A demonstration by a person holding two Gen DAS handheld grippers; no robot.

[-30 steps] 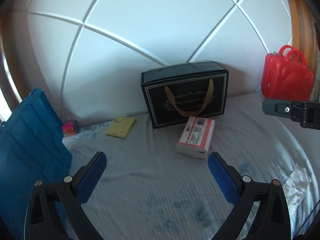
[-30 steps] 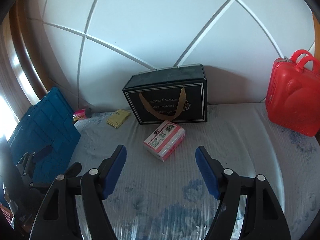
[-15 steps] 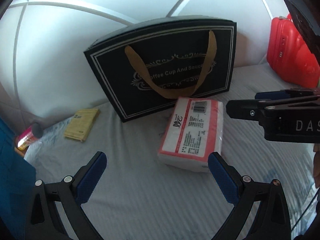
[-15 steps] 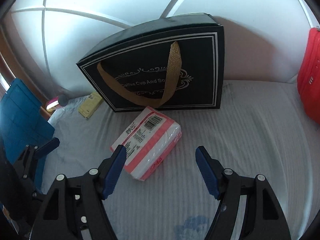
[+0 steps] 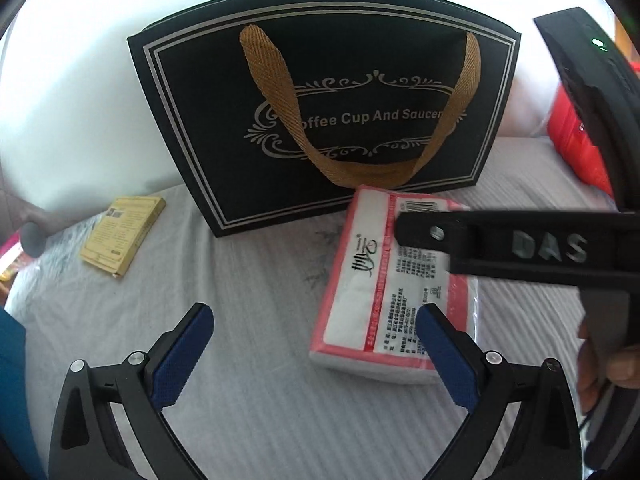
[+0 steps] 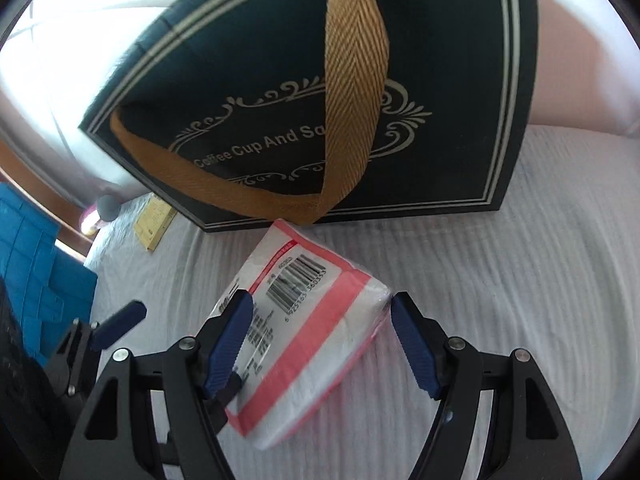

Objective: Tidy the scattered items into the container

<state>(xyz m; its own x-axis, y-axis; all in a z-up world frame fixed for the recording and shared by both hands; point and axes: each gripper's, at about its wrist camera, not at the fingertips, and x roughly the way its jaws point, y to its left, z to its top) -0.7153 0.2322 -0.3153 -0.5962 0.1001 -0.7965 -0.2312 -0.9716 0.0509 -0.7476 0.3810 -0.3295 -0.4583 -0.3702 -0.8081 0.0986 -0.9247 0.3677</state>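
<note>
the white tissue pack with pink-red borders and a barcode (image 6: 316,328) lies flat on the pale striped bedsheet (image 5: 260,272), its far end just in front of the tall black gift bag with silver trim and a tan woven handle (image 5: 340,100), which stands upright against the white padded headboard (image 5: 60,92). the right gripper (image 6: 320,336) has its blue-padded fingers apart on either side of the pack's near corner, the left pad over the pack's printed face and the right pad just beside its edge; the jaws are not closed on it. the left gripper (image 5: 312,352) hovers over the sheet with its fingers wide apart, its right pad overlapping the pack's near end and nothing held between them. left of the bag a small yellow booklet (image 5: 124,236) lies flat on the sheet, well apart from the pack. a blue ribbed plastic crate (image 6: 36,272) sits at the far left, and a red plastic case (image 5: 576,136) shows at the right edge.
</note>
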